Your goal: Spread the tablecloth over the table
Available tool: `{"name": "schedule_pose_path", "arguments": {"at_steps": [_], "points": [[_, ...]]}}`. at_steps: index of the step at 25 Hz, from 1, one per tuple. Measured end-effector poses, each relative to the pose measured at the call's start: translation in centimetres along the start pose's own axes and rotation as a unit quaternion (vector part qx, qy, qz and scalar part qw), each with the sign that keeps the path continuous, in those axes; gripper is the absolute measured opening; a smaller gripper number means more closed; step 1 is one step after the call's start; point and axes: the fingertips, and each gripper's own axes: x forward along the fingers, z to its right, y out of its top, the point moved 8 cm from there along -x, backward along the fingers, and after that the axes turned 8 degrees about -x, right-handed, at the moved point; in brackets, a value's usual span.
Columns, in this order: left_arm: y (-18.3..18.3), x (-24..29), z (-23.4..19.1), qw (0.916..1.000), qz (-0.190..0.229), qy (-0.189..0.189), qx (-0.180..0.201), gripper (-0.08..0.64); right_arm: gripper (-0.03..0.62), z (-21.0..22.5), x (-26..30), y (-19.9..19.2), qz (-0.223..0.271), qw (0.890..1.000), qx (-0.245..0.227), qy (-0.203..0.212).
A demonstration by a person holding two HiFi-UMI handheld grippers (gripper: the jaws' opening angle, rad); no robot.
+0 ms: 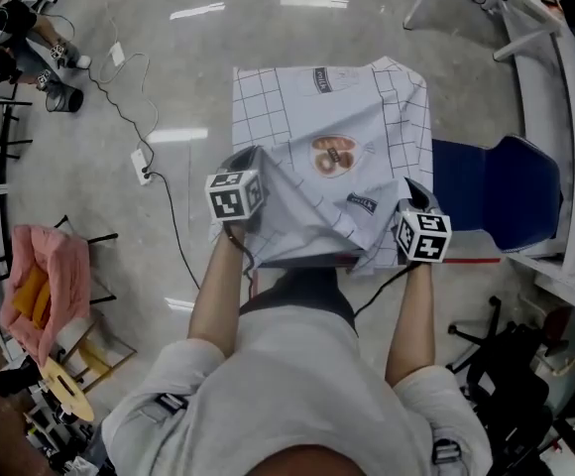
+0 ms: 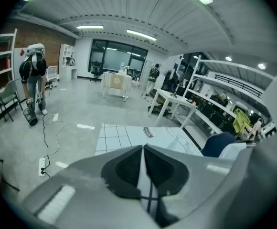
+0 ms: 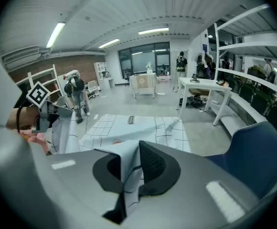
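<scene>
1. The thin white fabric tablecloth [image 1: 367, 117], ruled with fine dark grid lines, has a round brown print at its middle and small dark labels. It lies over the table and hides it. The far edge lies flat, and the near edge is lifted in soft folds.
2. The grey left gripper [image 2: 143, 151] has its jaws closed on the near left corner, with cloth pinched between its dark pads [image 2: 126, 171].
3. The grey right gripper [image 3: 131, 161] clamps the near right corner, and a fold drapes over one textured pad [image 3: 155, 163].
4. A smooth blue chair [image 1: 506, 191] stands just beside the cloth's right edge on the glossy grey floor [image 1: 169, 67].
</scene>
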Motion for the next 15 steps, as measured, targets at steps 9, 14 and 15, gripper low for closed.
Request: {"name": "schedule_pose_path", "arguments": {"at_steps": [9, 14, 15], "points": [[38.7, -24.6, 6.1, 0.8922, 0.436, -0.109, 0.043, 0.023, 0.006, 10.7, -21.3, 29.6, 0.339, 0.907, -0.105, -0.227], [42.3, -41.1, 7.0, 0.8020, 0.570, -0.151, 0.098, 0.023, 0.006, 7.7, -29.9, 34.4, 0.437, 0.838, -0.214, -0.246], [41.3, -41.9, 6.7, 0.8005, 0.569, -0.156, 0.103, 0.023, 0.006, 7.6, -29.7, 33.6, 0.429, 0.846, -0.217, -0.231]]}}
